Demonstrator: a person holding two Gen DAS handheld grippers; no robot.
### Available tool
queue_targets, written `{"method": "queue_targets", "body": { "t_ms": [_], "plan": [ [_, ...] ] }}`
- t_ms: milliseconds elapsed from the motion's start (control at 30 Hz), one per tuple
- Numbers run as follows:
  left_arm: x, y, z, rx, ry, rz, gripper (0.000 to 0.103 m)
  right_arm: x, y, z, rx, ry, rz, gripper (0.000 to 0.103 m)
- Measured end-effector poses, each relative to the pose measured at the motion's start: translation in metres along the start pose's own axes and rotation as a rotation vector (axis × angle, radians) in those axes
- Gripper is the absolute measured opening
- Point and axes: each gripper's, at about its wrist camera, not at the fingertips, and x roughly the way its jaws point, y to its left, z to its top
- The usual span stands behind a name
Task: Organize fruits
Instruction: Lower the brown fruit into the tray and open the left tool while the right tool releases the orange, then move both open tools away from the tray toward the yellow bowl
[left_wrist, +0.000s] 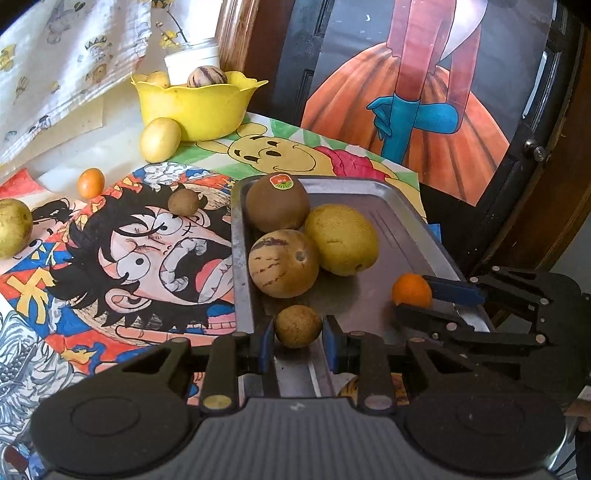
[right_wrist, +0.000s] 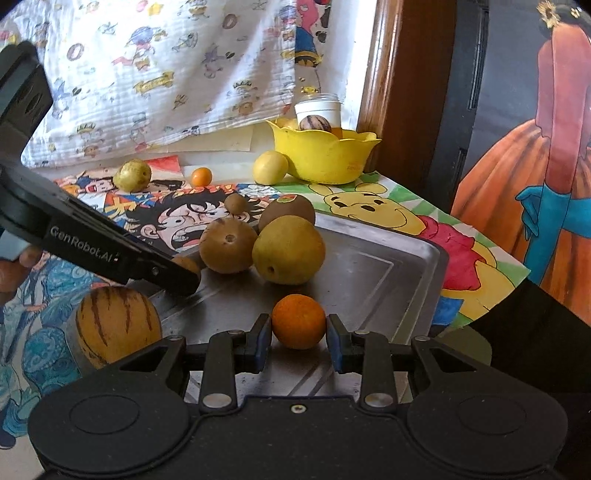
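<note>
A metal tray (left_wrist: 373, 192) holds a kiwi (left_wrist: 277, 202), a striped melon-like fruit (left_wrist: 283, 263) and a yellow-green pear (left_wrist: 341, 239). My left gripper (left_wrist: 298, 338) is shut on a small brown round fruit (left_wrist: 298, 325) over the tray's near edge. My right gripper (right_wrist: 299, 338) is shut on a small orange fruit (right_wrist: 298, 320) over the tray (right_wrist: 399, 266); it shows in the left wrist view (left_wrist: 412, 290) too. The kiwi (right_wrist: 291, 214), striped fruit (right_wrist: 227, 244) and pear (right_wrist: 289, 249) sit behind it.
A yellow bowl (left_wrist: 192, 105) with fruit and a white cup stands at the back. Loose on the cartoon-print cloth: a pale yellow fruit (left_wrist: 160, 139), a small orange one (left_wrist: 91, 182), a small brown one (left_wrist: 184, 201), a green-yellow one (left_wrist: 13, 228). Another striped fruit (right_wrist: 117, 325) lies left of the tray.
</note>
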Motion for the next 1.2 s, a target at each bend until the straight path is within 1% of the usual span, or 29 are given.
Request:
{"method": "queue_targets", "body": {
  "t_ms": [233,633,700,733,767,900,967,1033,1067,1100,1167,1200],
  "plan": [
    [0.001,0.002,0.000,-0.014,0.008,-0.011,0.031,0.000,0.002,0.000,0.002,-0.001,-0.004,0.034],
    [-0.004,0.002,-0.001,-0.026,-0.012,-0.003,0.032,-0.003,0.004,-0.004,0.011,-0.016,-0.004,0.036],
    [-0.008,0.002,0.000,-0.028,-0.018,-0.005,0.036,-0.005,0.004,-0.004,0.013,-0.021,-0.010,0.037],
    [-0.010,0.002,0.000,-0.024,-0.024,-0.003,0.042,-0.006,0.004,-0.004,0.016,-0.025,-0.012,0.038],
    [-0.013,0.001,0.000,-0.023,-0.032,0.004,0.050,-0.008,0.004,-0.004,0.023,-0.030,-0.015,0.039],
    [-0.024,0.004,0.001,-0.041,-0.062,0.015,0.061,-0.021,0.006,-0.003,0.046,-0.062,-0.033,0.048],
    [-0.033,0.006,0.000,-0.058,-0.079,0.025,0.076,-0.029,0.008,-0.001,0.056,-0.080,-0.043,0.053],
    [-0.042,0.008,-0.002,-0.066,-0.104,0.039,0.085,-0.038,0.011,0.001,0.074,-0.096,-0.062,0.066],
    [-0.047,0.009,-0.002,-0.069,-0.116,0.045,0.088,-0.043,0.013,0.003,0.083,-0.104,-0.078,0.070],
    [-0.052,0.010,-0.003,-0.076,-0.123,0.046,0.089,-0.049,0.015,0.004,0.091,-0.115,-0.087,0.076],
    [-0.063,0.012,-0.007,-0.097,-0.141,0.036,0.097,-0.061,0.018,0.007,0.106,-0.139,-0.089,0.083],
    [-0.068,0.013,-0.009,-0.109,-0.150,0.030,0.098,-0.068,0.021,0.009,0.116,-0.150,-0.096,0.087]
  ]
}}
